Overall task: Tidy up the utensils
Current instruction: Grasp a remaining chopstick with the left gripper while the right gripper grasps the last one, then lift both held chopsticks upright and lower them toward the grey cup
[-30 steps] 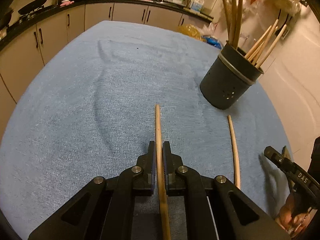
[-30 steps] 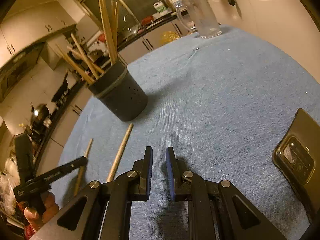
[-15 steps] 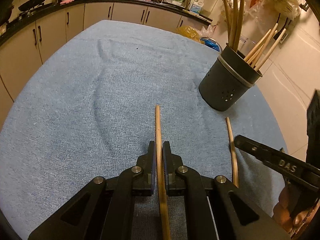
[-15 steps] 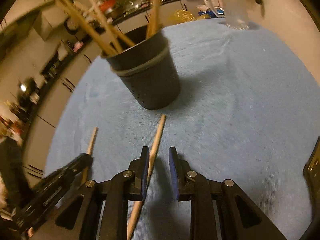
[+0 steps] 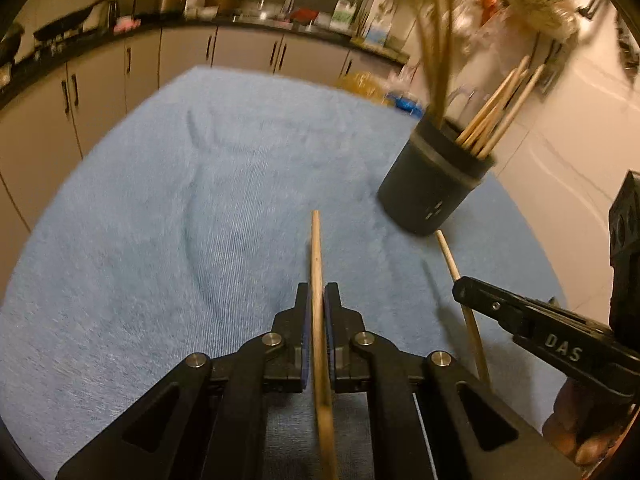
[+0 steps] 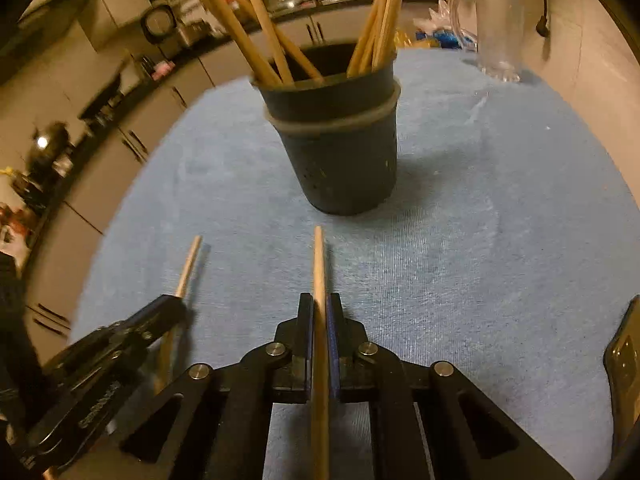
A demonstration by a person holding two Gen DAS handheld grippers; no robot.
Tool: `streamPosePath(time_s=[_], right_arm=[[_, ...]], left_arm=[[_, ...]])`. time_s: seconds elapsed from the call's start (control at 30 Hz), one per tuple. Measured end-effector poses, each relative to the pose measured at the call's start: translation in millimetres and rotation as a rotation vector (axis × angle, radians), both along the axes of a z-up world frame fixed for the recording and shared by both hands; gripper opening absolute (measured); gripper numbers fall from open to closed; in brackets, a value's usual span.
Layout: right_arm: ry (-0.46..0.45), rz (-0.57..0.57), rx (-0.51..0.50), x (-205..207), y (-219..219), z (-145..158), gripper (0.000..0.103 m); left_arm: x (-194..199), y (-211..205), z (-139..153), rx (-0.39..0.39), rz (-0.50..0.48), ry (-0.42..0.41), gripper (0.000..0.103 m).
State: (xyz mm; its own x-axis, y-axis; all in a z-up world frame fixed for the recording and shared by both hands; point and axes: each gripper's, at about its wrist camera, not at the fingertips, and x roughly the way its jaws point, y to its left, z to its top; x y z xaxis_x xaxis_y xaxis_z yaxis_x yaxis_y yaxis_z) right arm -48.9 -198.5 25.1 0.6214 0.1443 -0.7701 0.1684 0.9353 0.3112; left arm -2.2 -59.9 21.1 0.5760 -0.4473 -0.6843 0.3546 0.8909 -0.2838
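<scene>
A dark round holder [image 5: 432, 184] [image 6: 340, 148] full of several wooden chopsticks stands on the blue cloth. My left gripper [image 5: 317, 300] is shut on a wooden chopstick [image 5: 316, 256] that points forward, just above the cloth. My right gripper [image 6: 319, 304] is shut on a second chopstick [image 6: 318, 264], its tip close to the holder's base. In the left wrist view this second chopstick [image 5: 450, 264] lies right of mine, under the right gripper's finger [image 5: 520, 316]. In the right wrist view the left gripper's finger [image 6: 120, 340] and its chopstick [image 6: 188, 264] show at the left.
The blue cloth [image 5: 160, 220] covers the round table. A clear glass pitcher [image 6: 496, 32] stands at the far right. A phone [image 6: 624, 364] lies at the right edge. Kitchen cabinets [image 5: 100, 80] run behind the table.
My right gripper swung left to the loose chopstick beside the holder and closed on it. My left gripper kept its chopstick and stayed about where it was.
</scene>
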Motion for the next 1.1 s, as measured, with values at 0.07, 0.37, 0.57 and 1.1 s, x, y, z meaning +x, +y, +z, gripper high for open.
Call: streamPosePath(time_s=[0.07,0.37,0.57,1.1], right_arm=[[-0.058,-0.002,0.024,-11.8,-4.4,10.6,0.007],[-0.338,-0.027,0.016,-76.3,-12.8,73.6,0.007],[-0.451,-0.018,-0.017,-118.2,-2.8,93.2,0.007],[-0.522,-0.046,-0.012,-145.9,-16.0,107.3,0.007]], left_arm=[[-4.5,2.8,5.8,-0.028,-0.004,-0.021,0.006],[-44.0,9.3,51.8,-0.06,0.024,-0.109,0.006],[-79.5,3.4,84.5,-0.046,0.013,-0.175,0.006],[-93.2,5.5,104.5,-0.037,0.026,-0.189,0.006]])
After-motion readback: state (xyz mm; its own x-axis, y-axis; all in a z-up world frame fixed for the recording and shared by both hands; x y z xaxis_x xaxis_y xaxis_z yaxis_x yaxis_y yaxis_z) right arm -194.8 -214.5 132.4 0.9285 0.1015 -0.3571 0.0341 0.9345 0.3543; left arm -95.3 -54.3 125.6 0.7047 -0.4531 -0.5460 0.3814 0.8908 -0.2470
